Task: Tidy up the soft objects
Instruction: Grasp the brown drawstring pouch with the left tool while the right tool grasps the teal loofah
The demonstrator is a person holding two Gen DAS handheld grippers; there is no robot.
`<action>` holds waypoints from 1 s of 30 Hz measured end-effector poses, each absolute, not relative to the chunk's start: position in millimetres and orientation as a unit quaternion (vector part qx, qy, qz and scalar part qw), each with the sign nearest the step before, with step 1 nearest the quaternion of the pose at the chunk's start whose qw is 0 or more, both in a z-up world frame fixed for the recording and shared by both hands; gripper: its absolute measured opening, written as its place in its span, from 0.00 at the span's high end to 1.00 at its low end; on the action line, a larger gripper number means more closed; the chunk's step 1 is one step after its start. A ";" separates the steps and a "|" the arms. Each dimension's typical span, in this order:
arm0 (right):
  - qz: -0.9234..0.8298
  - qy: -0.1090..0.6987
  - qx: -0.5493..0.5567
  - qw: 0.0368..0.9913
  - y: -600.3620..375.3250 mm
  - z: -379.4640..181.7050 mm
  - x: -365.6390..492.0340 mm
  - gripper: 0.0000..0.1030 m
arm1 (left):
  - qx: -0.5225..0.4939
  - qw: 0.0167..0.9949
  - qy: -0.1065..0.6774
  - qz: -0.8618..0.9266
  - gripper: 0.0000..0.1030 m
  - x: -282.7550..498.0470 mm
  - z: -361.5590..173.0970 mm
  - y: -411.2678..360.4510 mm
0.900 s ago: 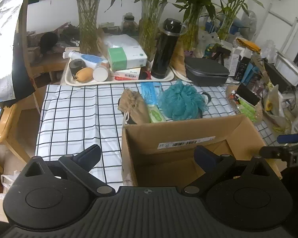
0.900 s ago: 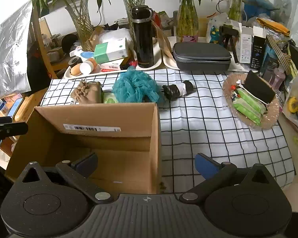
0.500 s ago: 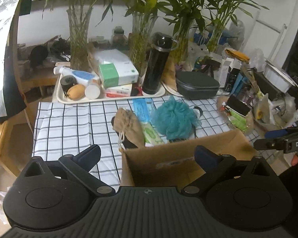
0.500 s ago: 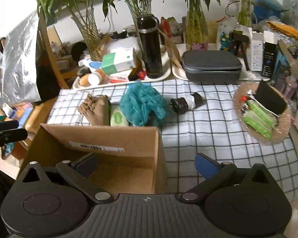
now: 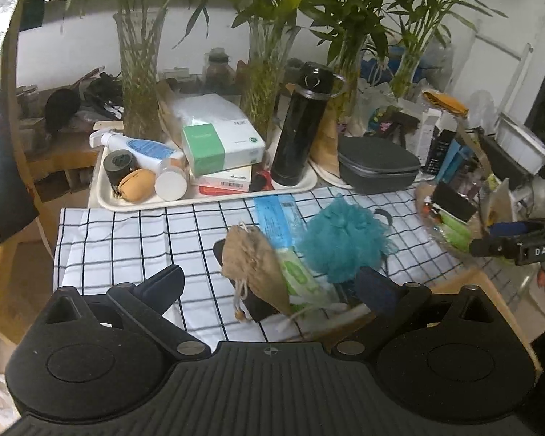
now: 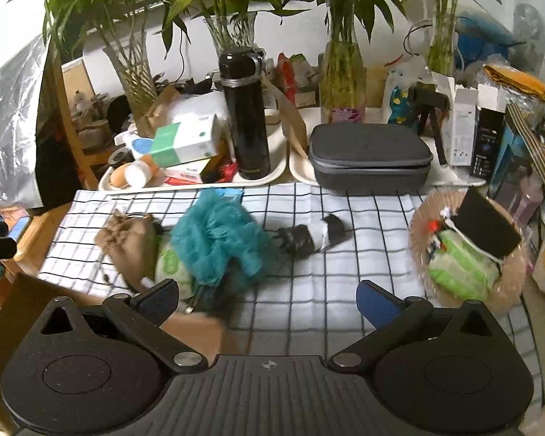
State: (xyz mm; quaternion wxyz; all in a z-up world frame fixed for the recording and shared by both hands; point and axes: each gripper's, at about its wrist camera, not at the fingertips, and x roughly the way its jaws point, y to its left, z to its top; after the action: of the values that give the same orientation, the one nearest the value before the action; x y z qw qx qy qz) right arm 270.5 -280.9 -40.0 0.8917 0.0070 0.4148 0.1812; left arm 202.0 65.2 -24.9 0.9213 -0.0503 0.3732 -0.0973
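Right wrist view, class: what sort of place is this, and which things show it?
Probably a lived-in home table: a checked tablecloth, bamboo stems in glass vases, and trays crowded with household bits such as a black flask.

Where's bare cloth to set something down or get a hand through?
Free: the checked cloth left of the burlap pouch, below the white tray. Also the stretch between the black-and-white roll and the woven basket, in front of the grey case. Crowded: pouch, wipes pack and teal loofah bunched together; the trays behind are full.
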 end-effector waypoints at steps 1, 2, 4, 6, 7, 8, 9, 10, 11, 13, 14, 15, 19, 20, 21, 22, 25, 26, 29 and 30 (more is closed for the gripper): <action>0.185 0.411 0.003 0.893 -281.0 -43.8 276.8 0.00 | -0.048 0.921 0.374 -0.097 0.01 207.5 -28.5 66.6; 0.187 0.409 -0.003 0.893 -280.6 -47.8 282.0 0.00 | -0.045 0.921 0.375 -0.097 0.01 212.2 -31.5 68.0; 0.190 0.407 -0.023 0.893 -277.0 -55.4 291.3 0.00 | -0.042 0.921 0.375 -0.100 0.01 221.2 -37.1 71.2; 0.204 0.402 -0.040 0.892 -273.7 -62.7 298.9 0.00 | -0.044 0.922 0.370 -0.108 0.01 227.8 -41.6 74.2; 0.212 0.400 -0.044 0.890 -272.0 -65.3 302.9 0.00 | -0.047 0.922 0.368 -0.113 0.01 232.1 -44.2 75.8; 0.218 0.402 -0.047 0.888 -269.4 -68.1 306.0 0.00 | -0.049 0.921 0.369 -0.117 0.01 236.4 -47.0 77.3; 0.227 0.406 -0.048 0.884 -268.3 -71.0 310.0 0.00 | -0.049 0.920 0.370 -0.119 0.01 240.1 -49.4 78.2; 0.237 0.407 -0.046 0.881 -267.4 -70.9 313.6 0.00 | -0.050 0.920 0.371 -0.120 0.01 244.5 -53.2 79.3; 0.252 0.407 -0.039 0.877 -266.6 -71.1 317.0 0.00 | -0.050 0.919 0.372 -0.121 0.01 247.8 -56.5 80.5; 0.281 0.399 -0.027 0.873 -265.9 -71.3 323.9 0.00 | -0.052 0.914 0.382 -0.126 0.01 256.2 -64.5 82.5; 0.286 0.400 -0.020 0.870 -266.0 -73.0 328.2 0.00 | -0.053 0.912 0.386 -0.130 0.01 259.5 -68.2 83.5; 0.292 0.401 -0.016 0.868 -265.6 -74.6 332.7 0.00 | -0.057 0.909 0.390 -0.135 0.01 262.6 -72.3 84.7; 0.316 0.390 -0.021 0.865 -257.8 -78.0 345.8 0.00 | -0.077 0.891 0.416 -0.164 0.01 279.7 -89.6 90.3; 0.323 0.389 -0.023 0.863 -255.0 -80.8 349.1 0.00 | -0.082 0.888 0.420 -0.167 0.01 283.6 -92.9 91.4; 0.329 0.388 -0.025 0.860 -251.8 -83.4 352.8 0.00 | -0.087 0.886 0.423 -0.169 0.01 287.9 -96.0 92.5; 0.336 0.390 -0.027 0.857 -249.7 -87.5 356.6 0.00 | -0.090 0.884 0.426 -0.172 0.01 291.6 -99.3 93.2; 0.358 0.392 -0.040 0.846 -237.6 -99.9 367.9 0.00 | -0.098 0.877 0.433 -0.181 0.08 301.7 -108.3 94.8; 0.365 0.392 -0.042 0.843 -234.4 -102.9 370.4 0.00 | -0.102 0.873 0.440 -0.182 0.10 304.8 -111.6 95.5; 0.386 0.395 -0.044 0.832 -225.8 -111.9 379.1 0.00 | -0.109 0.861 0.461 -0.185 0.13 315.3 -124.9 95.5; 0.386 0.397 -0.047 0.831 -223.3 -115.5 381.8 0.00 | -0.109 0.858 0.467 -0.184 0.17 318.0 -129.0 95.1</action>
State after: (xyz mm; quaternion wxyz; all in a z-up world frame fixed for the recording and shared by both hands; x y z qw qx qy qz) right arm 381.8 -223.3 -115.5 0.8313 -0.0471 0.3967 0.3864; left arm 318.0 95.1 -129.0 0.8580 -0.1090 0.4671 -0.1839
